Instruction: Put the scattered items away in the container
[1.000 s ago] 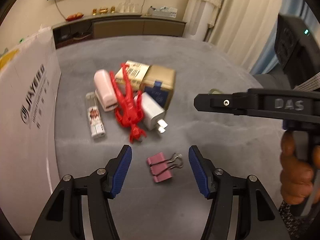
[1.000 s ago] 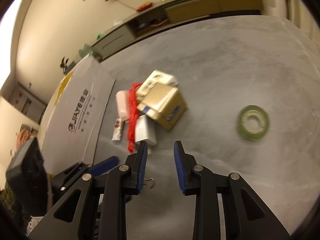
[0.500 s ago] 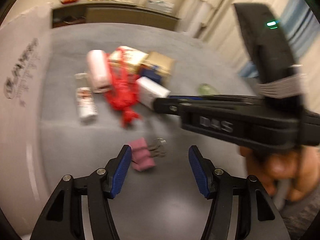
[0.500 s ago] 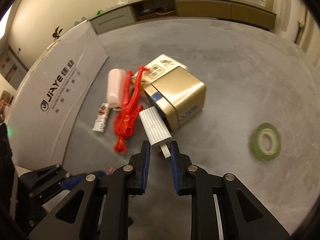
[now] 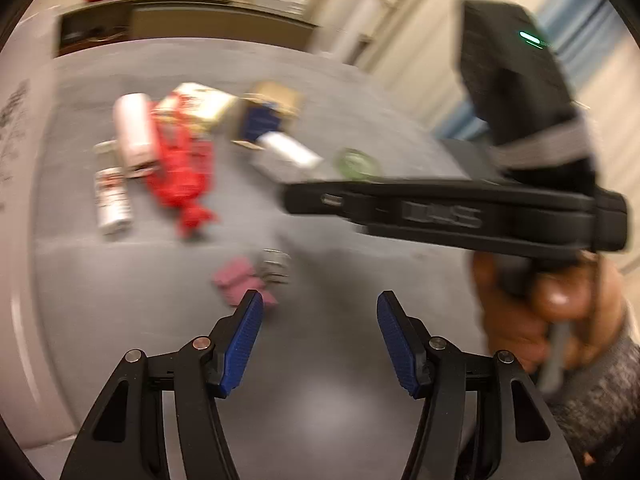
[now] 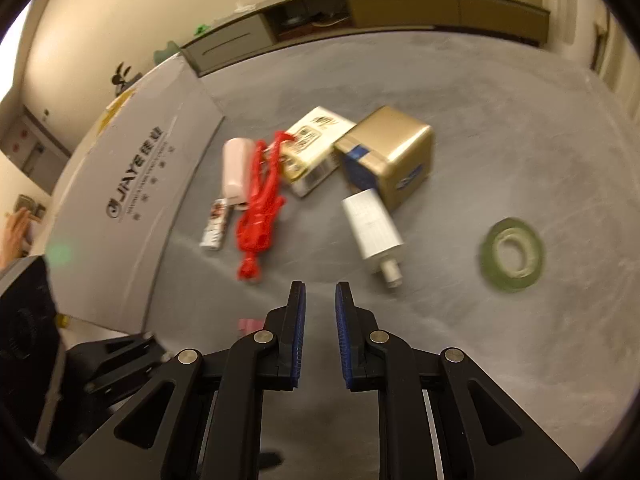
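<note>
1. Two views show the same grey counter (image 5: 320, 400). In the left wrist view the left tongs (image 5: 320, 320) are spread wide with nothing between the blue pads. The pink binder clip (image 5: 240, 282) lies just ahead and off to the left pad's side, its wire handles pointing right, so its long axis runs roughly across the line of the fingers. The picture is blurred, so finer detail is lost. The right tongs (image 5: 440, 208) cross the frame above the clip, held by a hand (image 5: 544, 316).

2. In the right wrist view the right tongs (image 6: 320, 304) have their pads nearly together, a narrow gap left, gripping nothing. Ahead and slightly right lies the white charger (image 6: 372, 232), long axis pointing toward the tongs, plug end nearest. Around it: a gold box (image 6: 388, 160), a red string toy (image 6: 260, 208), a pink tube (image 6: 236, 172) and, well apart to the right, a green tape roll (image 6: 514, 254). The white cardboard box (image 6: 132, 208) stands at the left.

3. Judged from this, the left tongs are nearer the clip; the right tongs nearer the charger.
</note>
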{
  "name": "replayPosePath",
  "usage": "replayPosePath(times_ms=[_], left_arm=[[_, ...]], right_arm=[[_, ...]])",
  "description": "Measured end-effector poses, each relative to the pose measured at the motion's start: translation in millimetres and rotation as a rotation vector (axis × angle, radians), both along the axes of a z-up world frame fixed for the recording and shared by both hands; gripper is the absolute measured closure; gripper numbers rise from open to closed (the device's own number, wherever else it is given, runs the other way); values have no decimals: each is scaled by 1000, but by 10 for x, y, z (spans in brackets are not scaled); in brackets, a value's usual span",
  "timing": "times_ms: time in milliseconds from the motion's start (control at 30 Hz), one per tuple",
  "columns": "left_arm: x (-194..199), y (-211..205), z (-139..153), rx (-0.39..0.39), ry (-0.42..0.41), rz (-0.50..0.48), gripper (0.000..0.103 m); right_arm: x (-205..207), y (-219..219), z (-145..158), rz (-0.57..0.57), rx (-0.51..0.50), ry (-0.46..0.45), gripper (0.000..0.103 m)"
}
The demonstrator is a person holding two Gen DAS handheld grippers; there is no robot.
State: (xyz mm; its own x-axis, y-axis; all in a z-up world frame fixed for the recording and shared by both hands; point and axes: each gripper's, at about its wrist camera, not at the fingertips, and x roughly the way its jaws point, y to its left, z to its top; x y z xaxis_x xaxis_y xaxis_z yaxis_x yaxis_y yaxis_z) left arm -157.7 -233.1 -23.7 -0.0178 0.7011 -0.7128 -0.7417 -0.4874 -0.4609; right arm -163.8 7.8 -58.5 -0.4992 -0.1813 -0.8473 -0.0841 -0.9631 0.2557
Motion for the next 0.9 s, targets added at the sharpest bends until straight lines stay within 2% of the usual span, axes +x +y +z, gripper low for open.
replayPosePath(times_ms=[100,200,233,367,400,433,467,533,600,667,700,733,867,900], left_arm=[[33,22,18,-55,101,33,43],[4,61,-24,-114,185,73,43],[3,106,-38,-124,204,68,42],[-4,198,-117,-156,252,20,42],[-7,216,-137,-151,227,4,42],[-5,221,-147,-138,194,-12,42],[5,214,-136,-122,176,-24,42],[23,192,-71,-95,178,-33,42],[-7,184,-36,-101,212,-16,42],[-55,165,-53,-117,234,-2,42],[-69,154,-78,-129,244,-2,42],[-92,187,-106,-144,255,-7,42],[-75,282,-167,-154,269,-58,42],[-35,284,-157,-141,248,-88,43]], right_arm=[[4,141,24,-45,7,9,82],[-7,165,5,-57,14,23,63],[-30,156,-15,-55,17,24,61],[-97,96,-95,-40,28,40,61],[-95,95,-109,-40,24,39,64],[-78,113,-108,-46,18,36,83],[-62,129,-93,-51,14,34,86],[-27,146,-34,-53,19,39,86],[-12,141,21,-48,35,55,86],[-19,124,55,-46,57,72,76],[-34,113,54,-46,69,79,64],[-51,104,46,-46,77,87,63],[-116,144,-46,-60,74,88,66],[-107,170,-57,-65,63,81,79]])
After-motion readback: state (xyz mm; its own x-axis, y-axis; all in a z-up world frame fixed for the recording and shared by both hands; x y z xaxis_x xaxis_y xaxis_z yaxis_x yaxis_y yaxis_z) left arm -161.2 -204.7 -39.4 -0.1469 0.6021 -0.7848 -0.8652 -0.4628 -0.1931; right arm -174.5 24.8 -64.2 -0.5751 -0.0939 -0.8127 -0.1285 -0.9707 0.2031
